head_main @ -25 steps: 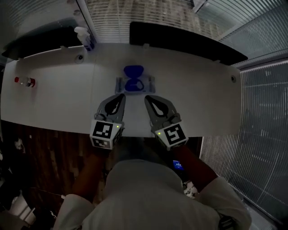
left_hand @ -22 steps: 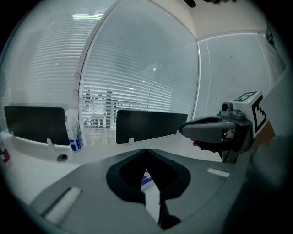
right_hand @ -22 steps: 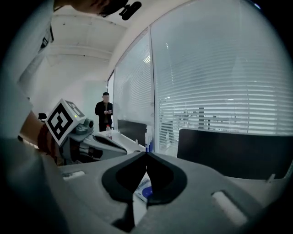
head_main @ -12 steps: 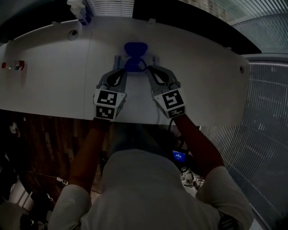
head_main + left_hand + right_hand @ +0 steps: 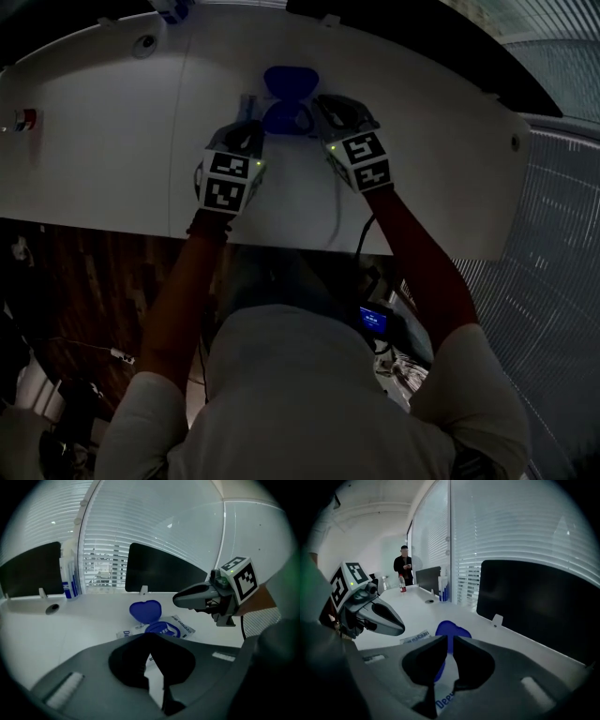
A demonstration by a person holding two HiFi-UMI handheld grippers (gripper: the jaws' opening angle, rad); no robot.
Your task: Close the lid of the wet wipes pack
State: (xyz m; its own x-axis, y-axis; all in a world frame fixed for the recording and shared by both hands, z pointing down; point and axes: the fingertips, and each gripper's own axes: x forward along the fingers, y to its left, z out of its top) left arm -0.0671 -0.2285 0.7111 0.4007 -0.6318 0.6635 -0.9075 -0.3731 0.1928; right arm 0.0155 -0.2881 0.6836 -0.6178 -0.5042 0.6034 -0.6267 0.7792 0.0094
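Here the approach is judged to be the step in hand: the wet wipes pack [image 5: 183, 626] is seen lying flat on the white tabletop [image 5: 112, 159], and its blue lid [image 5: 145, 611] is stood up, open, at the pack's far edge, so that the blue ring of the opening is uncovered. The left tongs [image 5: 151, 635] are held at the pack's near left side with their tips brought together and nothing between them; whether the pack is touched by them cannot be told. The right tongs [image 5: 450, 639] are held at the pack's near right side; their jaws have just been opening and are parted by a narrow slit, through which the lid is seen beyond the tips, but nothing is clamped. The lid is not yet shut, so the task is judged barely begun. Next, the pack would probably need to be steadied by the left tongs while the lid is reached at its far face by the right tongs, tipped over its hinge and pressed onto the ring until seated; only a light push is called for, since so thin a pack could easily be slid across the tabletop.
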